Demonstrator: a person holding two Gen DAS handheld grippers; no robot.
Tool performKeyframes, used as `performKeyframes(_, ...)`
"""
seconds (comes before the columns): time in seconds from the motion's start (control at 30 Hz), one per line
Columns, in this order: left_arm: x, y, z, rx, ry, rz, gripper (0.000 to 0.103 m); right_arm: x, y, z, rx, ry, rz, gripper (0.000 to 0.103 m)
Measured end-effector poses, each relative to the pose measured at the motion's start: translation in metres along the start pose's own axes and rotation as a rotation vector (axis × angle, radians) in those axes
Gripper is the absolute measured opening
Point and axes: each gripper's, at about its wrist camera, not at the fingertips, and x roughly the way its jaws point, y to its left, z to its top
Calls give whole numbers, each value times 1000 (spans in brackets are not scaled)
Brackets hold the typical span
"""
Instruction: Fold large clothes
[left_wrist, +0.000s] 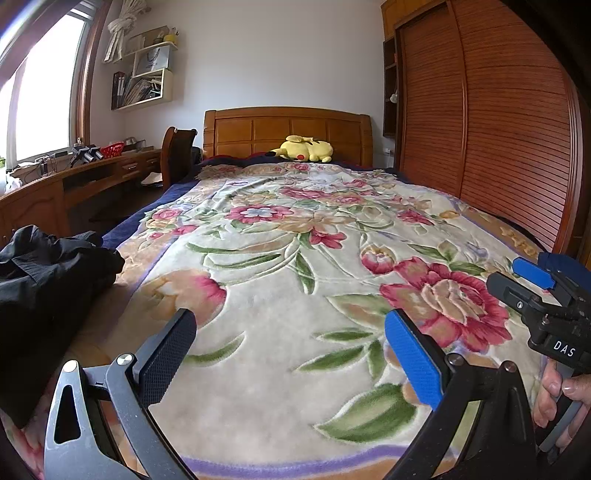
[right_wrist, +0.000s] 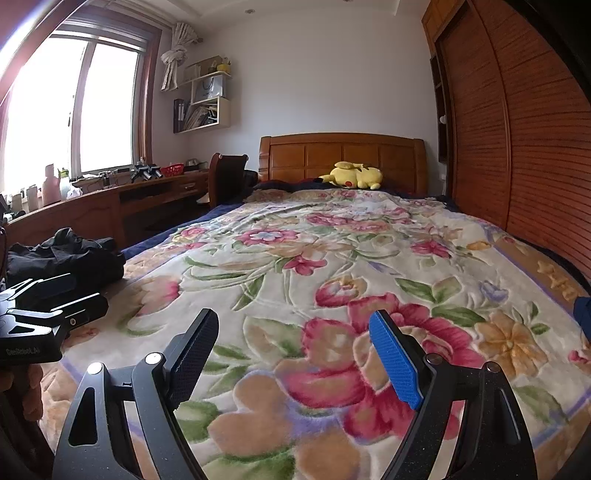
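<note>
A crumpled black garment (left_wrist: 48, 273) lies heaped at the left edge of the bed, on the floral blanket (left_wrist: 295, 258); the right wrist view shows the black garment (right_wrist: 70, 254) at the same edge. My left gripper (left_wrist: 290, 325) hovers open over the blanket near the foot of the bed, nothing between its fingers, with the garment to its left. My right gripper (right_wrist: 293, 325) is open and empty too, above the big red flower. The right gripper (left_wrist: 521, 275) also appears at the right edge of the left wrist view, held by a hand (left_wrist: 557, 395). The left gripper (right_wrist: 70, 290) shows at the left edge of the right wrist view.
A yellow plush toy (left_wrist: 304, 148) rests by the wooden headboard (left_wrist: 288, 131). A slatted wooden wardrobe (left_wrist: 498, 122) runs along the right side of the bed. A wooden desk (left_wrist: 74, 177) with clutter and a chair (left_wrist: 177, 151) stand left, under the window.
</note>
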Motion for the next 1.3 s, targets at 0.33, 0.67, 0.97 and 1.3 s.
performKeyframes(0.33,-1,1,0,-3,-1,-1,102,1,-6,-1,-14,-6,0,85)
performKeyframes(0.67,-1,1,0,-3,-1,0,102,3,-12,-1,-21,-11,1,85)
performKeyframes(0.97,-2,2,1,-5,-5,1,102,4,-16,-1,-26,-14,1,85)
performKeyframes(1.3,-2,1,1,-6,-3,0,102,6,-19,-2,-31,-16,3,85)
